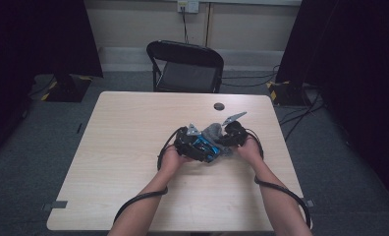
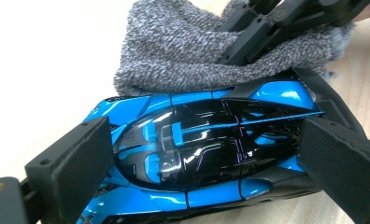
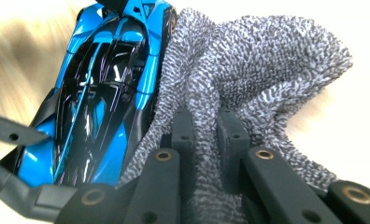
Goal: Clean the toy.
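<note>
1. One wooden table [image 1: 133, 147] carries the work, and two forearms come in from its near edge, one gripper in each hand.
2. The left gripper [image 1: 188, 143] sits left of the table's middle. In the left gripper view its two black jaws stand at either end of one toy car [image 2: 206, 154], one pad at the nose and one at the tail, pressing on it: it grips the car.
3. There is one toy car, blue and black, glossy, lying on the table near its middle, between the two hands. In the high view it shows as a blue patch [image 1: 205, 147] under the left gripper.
4. One grey knitted cloth [image 2: 188, 51] lies bunched just beside the car, touching its far side in the left gripper view. In the right gripper view the cloth [image 3: 248, 74] rests against the car's right flank [image 3: 99, 93].
5. The right gripper [image 1: 233, 133] is just right of the car, and a grey three-cornered plate [image 1: 234, 118] sits on top of it. In the right gripper view its two jaws stand nearly together with a fold of the cloth pinched between them: it is closed on the cloth.
6. Farther off, one small dark round disc [image 1: 219, 106] lies on the table near its far edge.
7. Beyond the table stands one black folding chair [image 1: 185, 66].
</note>
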Available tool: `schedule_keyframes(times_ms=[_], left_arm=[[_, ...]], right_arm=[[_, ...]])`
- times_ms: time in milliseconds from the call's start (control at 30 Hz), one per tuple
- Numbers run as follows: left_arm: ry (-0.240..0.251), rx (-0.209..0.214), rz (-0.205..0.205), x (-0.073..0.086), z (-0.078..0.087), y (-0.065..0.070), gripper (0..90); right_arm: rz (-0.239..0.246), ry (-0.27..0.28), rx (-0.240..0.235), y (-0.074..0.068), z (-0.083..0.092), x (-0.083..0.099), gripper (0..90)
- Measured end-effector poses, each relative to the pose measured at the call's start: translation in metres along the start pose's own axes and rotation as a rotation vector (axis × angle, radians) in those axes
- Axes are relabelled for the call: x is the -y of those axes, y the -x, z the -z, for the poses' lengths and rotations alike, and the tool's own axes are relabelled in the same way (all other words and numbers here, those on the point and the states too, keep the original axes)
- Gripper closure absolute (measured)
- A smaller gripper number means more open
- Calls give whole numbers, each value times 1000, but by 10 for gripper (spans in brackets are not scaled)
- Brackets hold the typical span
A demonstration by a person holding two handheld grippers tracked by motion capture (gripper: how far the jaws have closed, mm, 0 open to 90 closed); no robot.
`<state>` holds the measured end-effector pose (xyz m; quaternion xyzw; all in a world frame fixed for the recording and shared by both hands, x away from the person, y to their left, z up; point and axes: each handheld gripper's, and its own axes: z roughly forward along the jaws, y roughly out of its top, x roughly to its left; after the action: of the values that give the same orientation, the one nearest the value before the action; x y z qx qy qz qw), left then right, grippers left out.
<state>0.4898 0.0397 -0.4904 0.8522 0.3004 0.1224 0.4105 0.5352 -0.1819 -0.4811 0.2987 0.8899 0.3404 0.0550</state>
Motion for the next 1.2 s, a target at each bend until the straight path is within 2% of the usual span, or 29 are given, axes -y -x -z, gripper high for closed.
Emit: schedule_keyframes(times_ms=[200, 700, 1200], left_arm=[[-9, 1, 2, -1, 0, 0, 35], [-27, -1, 3, -3, 0, 1, 37], [-38, -3, 8, -4, 0, 2, 37]], right_arm=[[11, -4, 4, -2, 6, 7, 802], [-9, 8, 11, -9, 22, 27, 799], [-7, 1, 7, -15, 35, 42, 799]])
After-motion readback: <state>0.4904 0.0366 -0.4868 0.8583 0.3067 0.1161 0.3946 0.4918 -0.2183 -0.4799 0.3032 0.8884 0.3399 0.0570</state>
